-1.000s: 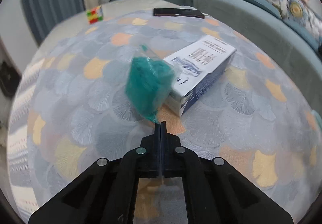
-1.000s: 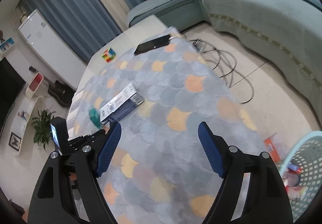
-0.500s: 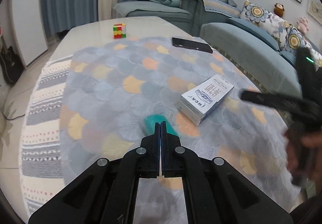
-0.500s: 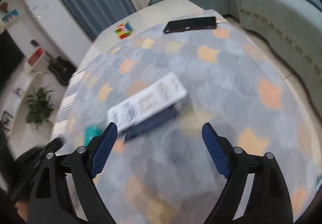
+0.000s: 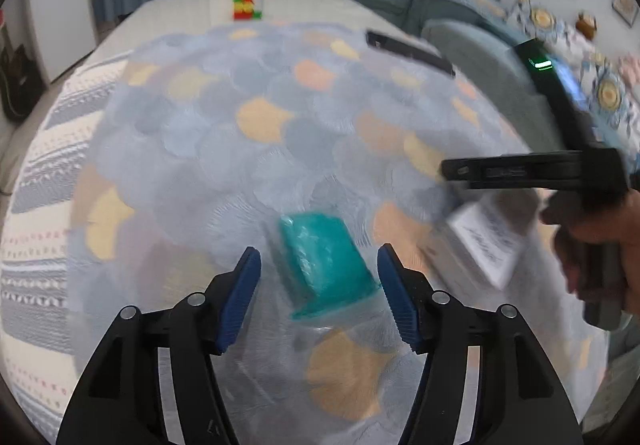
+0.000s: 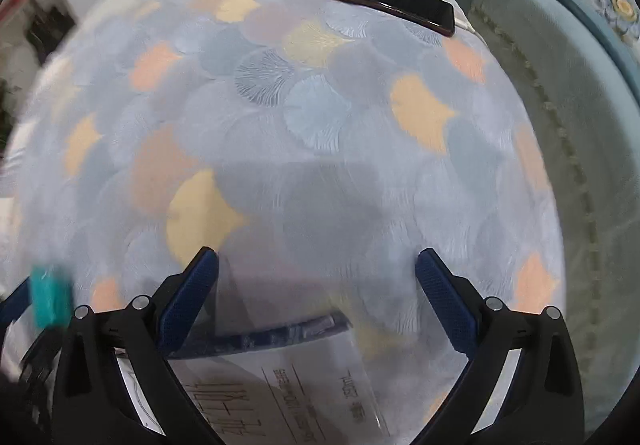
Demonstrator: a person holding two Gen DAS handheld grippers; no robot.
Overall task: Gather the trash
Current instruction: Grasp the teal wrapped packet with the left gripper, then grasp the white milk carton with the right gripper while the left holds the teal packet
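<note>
We saw a teal bag (image 5: 324, 265), a white-and-navy box (image 6: 280, 377), and a cloth (image 5: 248, 149) patterned with grey, orange and yellow fans.

Black hand-held gripper (image 5: 319, 287), blue ribbed pads (image 5: 240, 301), silver screws

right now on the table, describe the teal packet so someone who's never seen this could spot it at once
On the table covered by a fan-patterned cloth, look at the near end, just ahead of the open left tongs. The teal packet lies there in clear wrap, left of the white printed box. It is the only solid teal thing on the cloth.
</note>
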